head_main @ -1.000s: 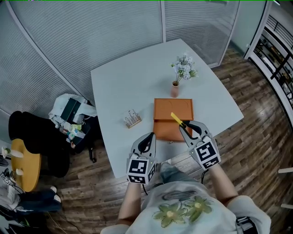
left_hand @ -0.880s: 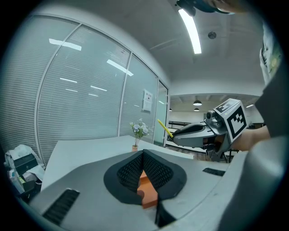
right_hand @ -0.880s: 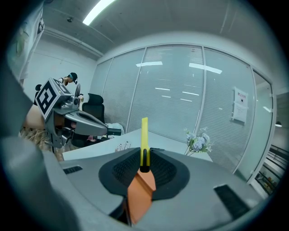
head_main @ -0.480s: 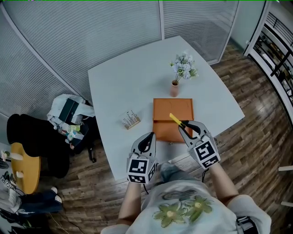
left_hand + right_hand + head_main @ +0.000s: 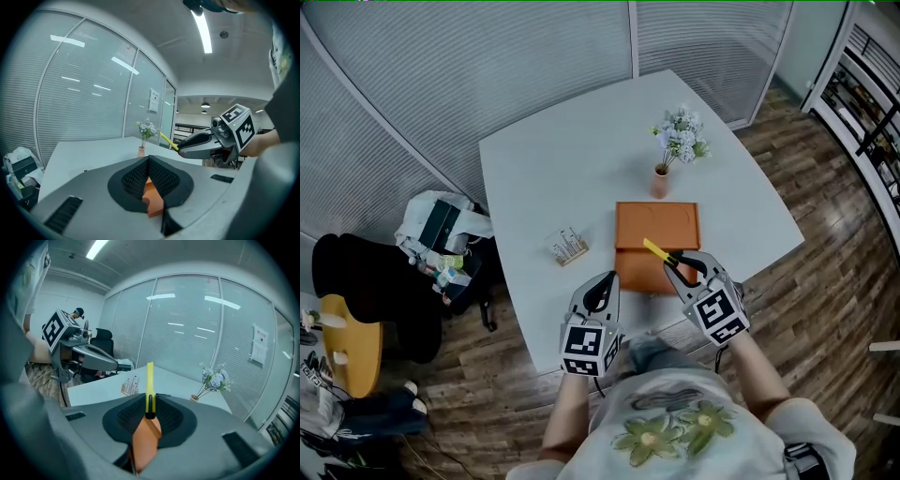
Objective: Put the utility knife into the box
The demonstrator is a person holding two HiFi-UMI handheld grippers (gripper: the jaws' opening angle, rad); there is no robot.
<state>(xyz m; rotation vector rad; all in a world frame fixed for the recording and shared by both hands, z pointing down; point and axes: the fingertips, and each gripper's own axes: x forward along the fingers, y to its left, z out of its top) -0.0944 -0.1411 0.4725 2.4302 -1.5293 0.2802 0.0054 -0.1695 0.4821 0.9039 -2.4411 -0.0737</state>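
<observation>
Right gripper (image 5: 677, 267) pinches slim yellow utility knife (image 5: 655, 250) over flat orange box (image 5: 657, 223); left gripper (image 5: 602, 287) jaws pressed together, apparently empty.

Utility knife (image 5: 149, 380), in my right gripper (image 5: 670, 263): yellow body with a black slider.
Box (image 5: 657, 228): flat orange, no pattern.
My pads (image 5: 171, 417): black with a fine mesh texture. Shells around them are grey.
Marker cube (image 5: 719, 314): black squares on white.
Table (image 5: 572, 169): plain white.
Vase (image 5: 660, 184): pale terracotta.
Flowers (image 5: 682, 136): white and lilac, with green leaves.
Floor (image 5: 834, 281): brown wood-grain planks.
My shirt (image 5: 675, 450): light grey with a yellow-green flower print.
Round seat (image 5: 352, 349) at far left: yellow.
</observation>
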